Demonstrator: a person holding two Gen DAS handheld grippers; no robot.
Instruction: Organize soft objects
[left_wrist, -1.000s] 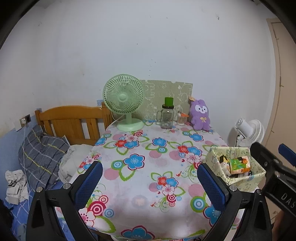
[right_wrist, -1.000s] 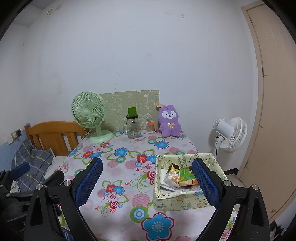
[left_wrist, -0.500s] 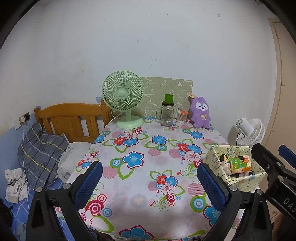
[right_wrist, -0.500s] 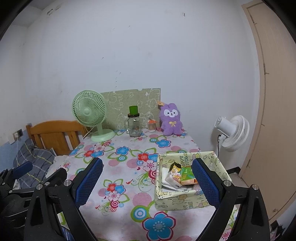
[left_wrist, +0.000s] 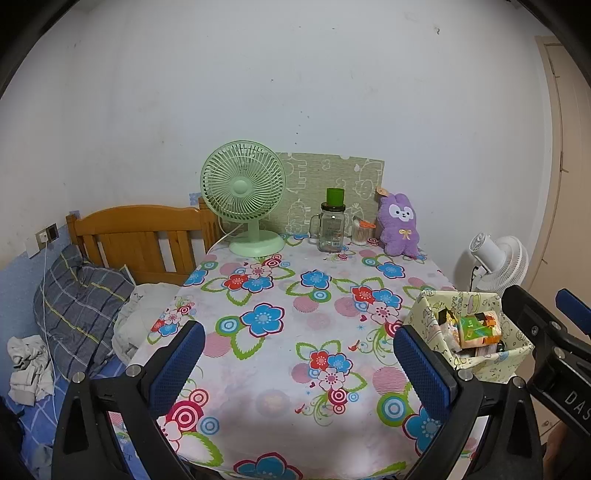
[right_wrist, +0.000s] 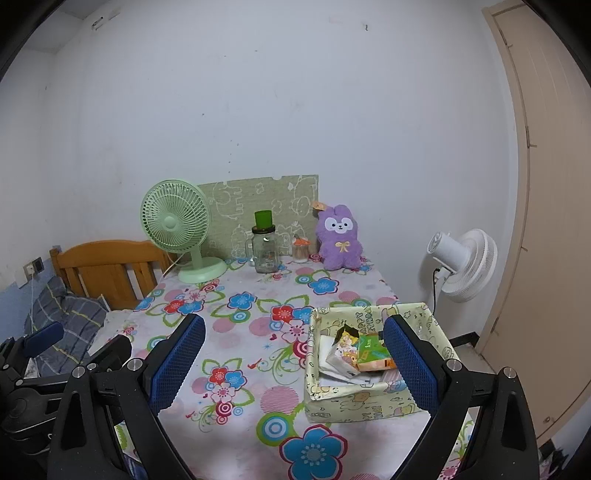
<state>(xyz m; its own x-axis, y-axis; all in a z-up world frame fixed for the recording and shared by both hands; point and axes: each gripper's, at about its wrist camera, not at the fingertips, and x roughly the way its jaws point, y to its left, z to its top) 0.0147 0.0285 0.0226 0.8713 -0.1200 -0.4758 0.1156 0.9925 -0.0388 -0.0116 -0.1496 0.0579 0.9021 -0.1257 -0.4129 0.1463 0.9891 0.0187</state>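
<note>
Both my claws, left gripper (left_wrist: 299, 360) & right gripper (right_wrist: 293, 356), are spread wide w/ nothing in them, hovering off the table's near edge. Purple plush bunny (right_wrist: 339, 238) sits at the far edge by the wall, right of the glass jar (right_wrist: 265, 245); fabric box (right_wrist: 373, 363) at near-right edge. Risk: reaching across, I clip the jar or green fan (right_wrist: 177, 229) & tip it.

Plain white wall (left_wrist: 295, 92) at back, scuffed w/ small marks; beige door (right_wrist: 546, 221) at right edge; wooden headboard (left_wrist: 136, 236) at left, beside the counter (left_wrist: 295, 332) w/ flowered cloth; bed (left_wrist: 40, 417) w/ blue sheet & grey plaid pillow (left_wrist: 77, 314); wall socket (left_wrist: 48, 234) w/ white cable; white floor fan (right_wrist: 461, 264) by door; even indoor light.
</note>
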